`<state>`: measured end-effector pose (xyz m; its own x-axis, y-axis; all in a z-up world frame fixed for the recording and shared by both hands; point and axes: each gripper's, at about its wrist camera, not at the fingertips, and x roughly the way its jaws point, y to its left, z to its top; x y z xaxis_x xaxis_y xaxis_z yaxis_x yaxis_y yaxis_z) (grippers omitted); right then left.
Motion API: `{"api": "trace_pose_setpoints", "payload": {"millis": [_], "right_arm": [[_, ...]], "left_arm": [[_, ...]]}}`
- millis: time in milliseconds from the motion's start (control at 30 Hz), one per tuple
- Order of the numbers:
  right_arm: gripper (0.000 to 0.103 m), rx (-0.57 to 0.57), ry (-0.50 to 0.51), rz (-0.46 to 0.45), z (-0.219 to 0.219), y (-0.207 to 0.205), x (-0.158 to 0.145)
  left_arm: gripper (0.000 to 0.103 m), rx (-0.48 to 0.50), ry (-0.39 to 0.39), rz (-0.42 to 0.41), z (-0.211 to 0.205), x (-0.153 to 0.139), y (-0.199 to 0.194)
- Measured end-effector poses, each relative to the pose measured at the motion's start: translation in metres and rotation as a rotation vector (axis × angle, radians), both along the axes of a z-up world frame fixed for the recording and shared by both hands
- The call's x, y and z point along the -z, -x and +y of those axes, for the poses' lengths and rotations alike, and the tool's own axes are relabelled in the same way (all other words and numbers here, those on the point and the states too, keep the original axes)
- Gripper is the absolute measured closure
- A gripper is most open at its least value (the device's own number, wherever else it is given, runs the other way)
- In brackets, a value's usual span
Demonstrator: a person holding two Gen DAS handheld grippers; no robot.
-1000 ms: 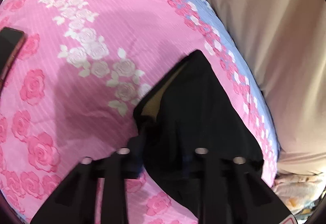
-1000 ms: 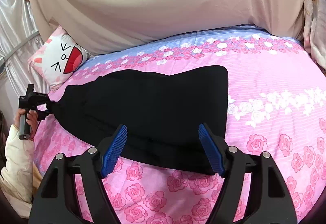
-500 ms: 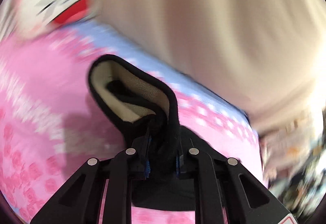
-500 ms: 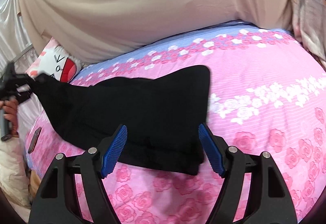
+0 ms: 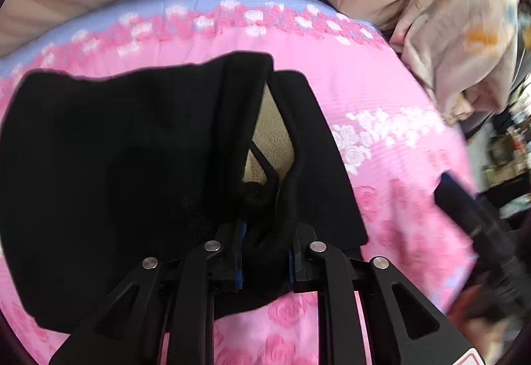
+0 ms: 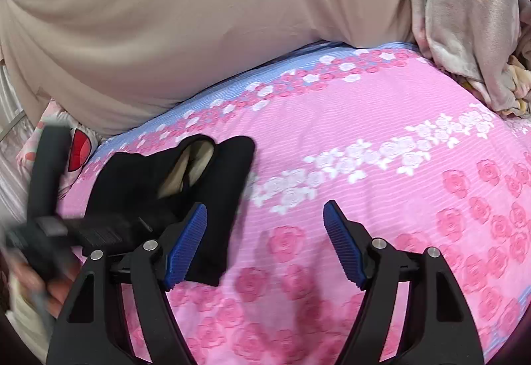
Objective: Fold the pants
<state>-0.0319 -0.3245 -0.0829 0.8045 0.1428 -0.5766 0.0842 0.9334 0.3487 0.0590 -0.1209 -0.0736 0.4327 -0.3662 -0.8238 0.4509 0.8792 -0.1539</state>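
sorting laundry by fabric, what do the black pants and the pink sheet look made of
Black pants: soft matte knit, probably fleece-lined, since a fuzzy beige lining shows at the opening. Pink sheet: thin printed woven cloth, cotton-like, with fine ribbed stripes and no sheen.

Likely a bedroom, rose-print bedspread (image 6: pixel 332 139), cartoon pillow (image 6: pixel 78 149)

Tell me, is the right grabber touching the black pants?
Apart. In the right wrist view, the right gripper stands open over bare pink bedsheet, nothing between its blue pads; the black pants lie off to its left side.
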Motion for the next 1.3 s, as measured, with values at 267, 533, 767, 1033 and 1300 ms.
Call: {"api": "trace_pose_setpoints", "payload": {"millis": [267, 533, 767, 1033, 1300], "right_arm": [[0.030, -0.382, -0.323, -0.004, 0.007, -0.061, -0.016], [0.024, -0.580, -0.408, 0.272, 0.051, -0.159, 0.027], [0.050, -0.615, -0.329, 0.321, 0.082, -0.178, 0.033], [0.017, -0.530, -0.326, 0.312, 0.051, -0.161, 0.032], [0.079, -0.635, -0.300, 0.310, 0.104, -0.178, 0.038]], "left_arm": [[0.032, 0.018, 0.106, -0.265, 0.028, -0.082, 0.066], [0.019, -0.311, 0.028, -0.236, 0.127, -0.093, 0.015], [0.019, -0.373, -0.048, -0.050, 0.143, -0.024, -0.043], [0.019, -0.351, -0.065, -0.068, 0.140, -0.016, -0.035], [0.017, -0.360, -0.138, -0.103, 0.128, -0.012, -0.037]]}}
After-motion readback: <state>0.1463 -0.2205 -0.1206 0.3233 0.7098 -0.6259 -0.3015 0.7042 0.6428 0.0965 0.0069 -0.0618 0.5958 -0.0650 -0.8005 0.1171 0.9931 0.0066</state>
